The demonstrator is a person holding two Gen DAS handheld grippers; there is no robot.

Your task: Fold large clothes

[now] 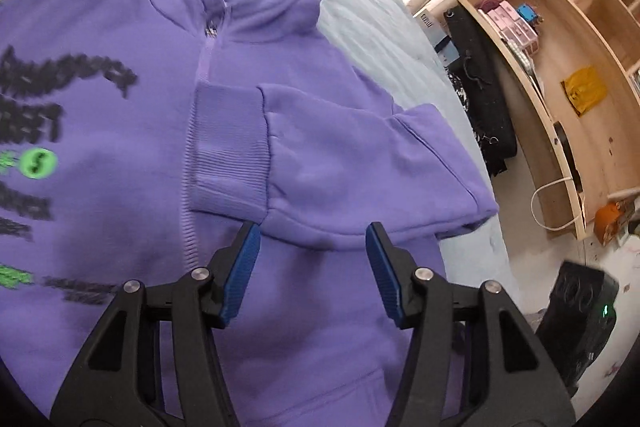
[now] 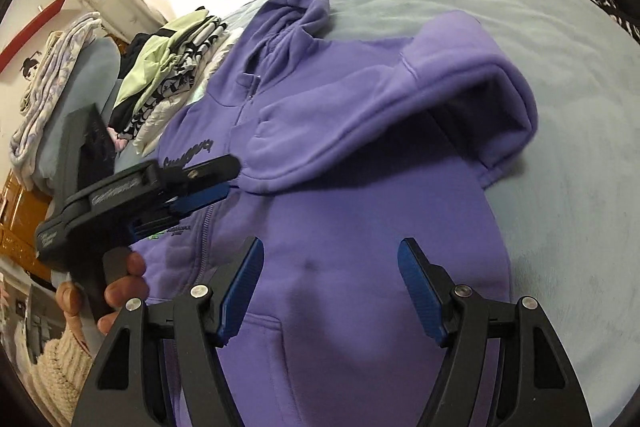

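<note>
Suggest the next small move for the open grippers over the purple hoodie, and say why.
Probably close the left gripper on the folded sleeve near its ribbed cuff and press it flat. Both grippers are open and hold nothing; the sleeve already lies across the hoodie chest but arches up in the right wrist view, so the fold looks loose. The right gripper hovers over the lower body.

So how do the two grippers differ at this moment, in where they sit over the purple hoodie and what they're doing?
The left gripper hovers by the folded sleeve, close to its ribbed cuff; the right gripper sits lower down over the hoodie, near the front pocket. In the right wrist view the left gripper points sideways at the sleeve; the right gripper looks up along the body toward the hood. Both have open jaws, blue pads, and hold nothing.
</note>
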